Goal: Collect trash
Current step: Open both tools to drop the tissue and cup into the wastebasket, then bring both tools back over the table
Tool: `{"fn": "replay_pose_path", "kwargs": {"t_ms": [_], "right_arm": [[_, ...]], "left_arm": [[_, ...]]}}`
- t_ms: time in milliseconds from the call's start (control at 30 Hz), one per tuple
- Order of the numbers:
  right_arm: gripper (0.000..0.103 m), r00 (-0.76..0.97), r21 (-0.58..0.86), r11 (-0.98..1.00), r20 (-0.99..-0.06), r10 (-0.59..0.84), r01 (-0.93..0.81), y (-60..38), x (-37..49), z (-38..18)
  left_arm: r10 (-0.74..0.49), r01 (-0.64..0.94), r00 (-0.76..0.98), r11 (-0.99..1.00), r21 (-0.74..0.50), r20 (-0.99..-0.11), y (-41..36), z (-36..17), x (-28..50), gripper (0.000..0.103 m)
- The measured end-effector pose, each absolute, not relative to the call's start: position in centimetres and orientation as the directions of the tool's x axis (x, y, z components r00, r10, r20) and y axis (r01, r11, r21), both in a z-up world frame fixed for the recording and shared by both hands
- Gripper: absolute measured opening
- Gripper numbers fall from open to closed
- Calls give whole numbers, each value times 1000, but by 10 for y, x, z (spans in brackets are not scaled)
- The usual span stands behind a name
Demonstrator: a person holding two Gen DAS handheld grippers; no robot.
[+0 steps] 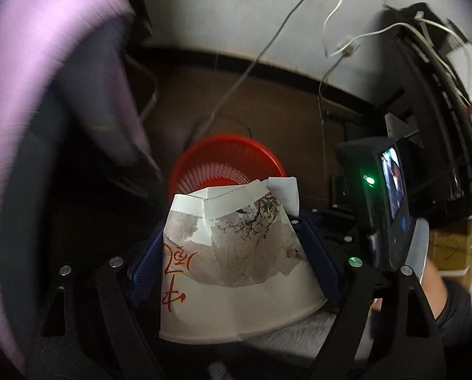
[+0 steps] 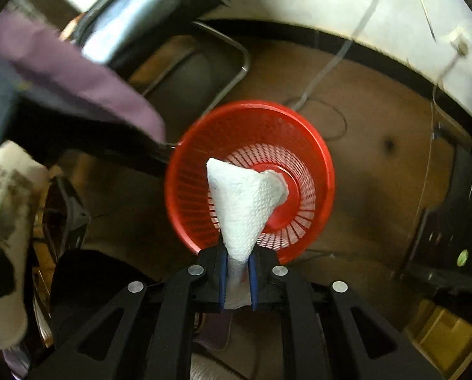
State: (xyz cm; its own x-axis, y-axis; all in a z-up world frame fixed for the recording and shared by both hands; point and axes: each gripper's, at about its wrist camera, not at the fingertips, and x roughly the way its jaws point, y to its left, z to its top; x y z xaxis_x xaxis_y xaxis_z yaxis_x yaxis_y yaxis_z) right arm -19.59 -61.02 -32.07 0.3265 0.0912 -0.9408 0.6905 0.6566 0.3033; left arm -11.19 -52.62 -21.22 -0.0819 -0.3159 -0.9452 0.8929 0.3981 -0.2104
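Observation:
My left gripper (image 1: 232,253) is shut on a crushed paper cup (image 1: 232,272), white with a grey print and red writing, squeezed between the blue pads. Just beyond the cup stands a red mesh wastebasket (image 1: 226,164) on the brown floor. In the right wrist view my right gripper (image 2: 238,272) is shut on a white paper towel (image 2: 242,202) that sticks out over the red wastebasket (image 2: 318,164), whose inside shows only its red bottom. The cup (image 2: 7,209) shows again at the left edge of that view.
A purple cloth (image 2: 87,82) hangs at the left over a chair with a metal frame (image 2: 236,50). Cables (image 1: 267,47) trail down the white wall to the floor. The other gripper's camera unit (image 1: 381,196) sits at the right, with dark equipment (image 2: 451,221) and a yellow box (image 2: 445,332) nearby.

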Motion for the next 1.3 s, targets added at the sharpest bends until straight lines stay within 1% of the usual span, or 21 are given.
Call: {"fn": "replay_pose_path", "kwargs": {"t_ms": [100, 200, 233, 267, 300, 333, 367, 500, 667, 833, 933, 1100, 1200, 1300], "right_arm": [[13, 318, 323, 595, -941, 119, 736, -628, -200, -347], [14, 298, 320, 566, -945, 134, 760, -635, -202, -366], [19, 296, 319, 563, -946, 136, 762, -634, -202, -370], [26, 291, 315, 559, -947, 133, 767, -634, -202, -372], [45, 288, 307, 552, -950, 124, 776, -634, -203, -374], [57, 283, 295, 549, -953, 108, 782, -634, -203, -374], [60, 285, 285, 548, -955, 87, 786, -634, -203, -373], [61, 293, 283, 551, -953, 72, 785, -640, -204, -373], [61, 295, 277, 540, -954, 54, 795, -645, -214, -365], [62, 288, 253, 533, -958, 19, 807, -647, -228, -347], [62, 269, 222, 521, -963, -15, 824, -654, -235, -335], [62, 247, 168, 483, -963, -104, 859, -666, -248, -299], [62, 272, 161, 496, -949, -159, 853, -661, -242, -270], [63, 309, 156, 547, -930, -200, 823, -645, -228, -237]], "left_arm": [[-260, 862, -139, 443, -246, -955, -545, -244, -101, 80], [-203, 842, -170, 478, -249, -964, -555, -271, -94, 80], [-196, 833, -190, 487, -264, -962, -558, -276, -93, 80], [-185, 821, -213, 499, -278, -959, -560, -282, -91, 80], [-182, 816, -219, 505, -282, -959, -562, -284, -90, 81], [-179, 814, -222, 507, -283, -959, -563, -286, -89, 81], [-172, 815, -224, 508, -281, -959, -566, -289, -89, 81], [-173, 802, -234, 521, -291, -957, -571, -289, -85, 86], [-193, 806, -230, 511, -298, -954, -571, -282, -86, 87], [-224, 808, -224, 501, -309, -948, -562, -263, -90, 88], [-255, 837, -209, 453, -307, -944, -552, -240, -103, 88], [-357, 893, -152, 350, -283, -922, -521, -184, -130, 88], [-419, 918, -93, 315, -241, -903, -499, -153, -141, 88], [-485, 918, -34, 330, -219, -874, -471, -122, -139, 88]]}}
